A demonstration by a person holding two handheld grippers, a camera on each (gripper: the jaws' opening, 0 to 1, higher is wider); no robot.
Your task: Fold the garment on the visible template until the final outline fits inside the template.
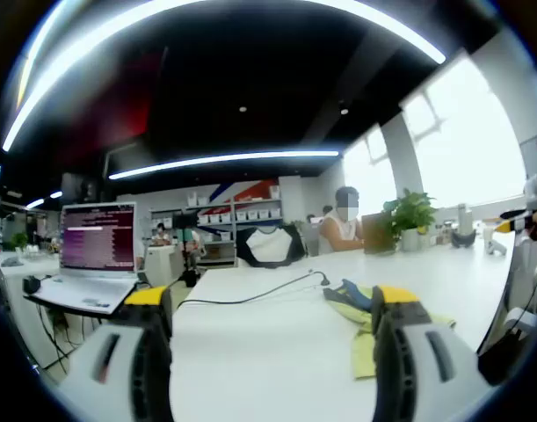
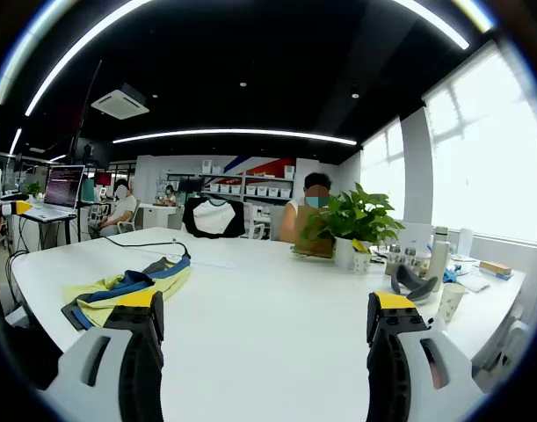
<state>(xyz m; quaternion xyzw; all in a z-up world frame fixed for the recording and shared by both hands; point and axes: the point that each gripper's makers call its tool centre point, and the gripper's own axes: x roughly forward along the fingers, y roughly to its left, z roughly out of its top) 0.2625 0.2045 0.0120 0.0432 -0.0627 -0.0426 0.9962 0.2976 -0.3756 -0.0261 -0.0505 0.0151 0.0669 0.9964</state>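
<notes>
1. Looking along the left gripper, its two fingers stand spread apart with nothing between them. They hang above the white surface.
2. The right gripper is the same: its fingers are spread wide and hold nothing.
3. The garment is a yellow top with blue and dark trim. It lies bunched up in a heap on the surface. In the left gripper view the garment sits just behind the right-hand finger. In the right gripper view it lies near the left-hand finger.
4. I cannot see any template marked on the surface, so I cannot tell if the garment lies on it.
5. I think the folding has not begun yet. This looks like the reaching step, before any grab.
6. Next, I think both grippers need to come down to the heap, pinch two edges and pull the cloth flat, so it can be folded neatly.
7. A black cable lies on the surface past the garment. It should be left alone.
8. Farther off stand a potted plant, a laptop and a seated person.
</notes>
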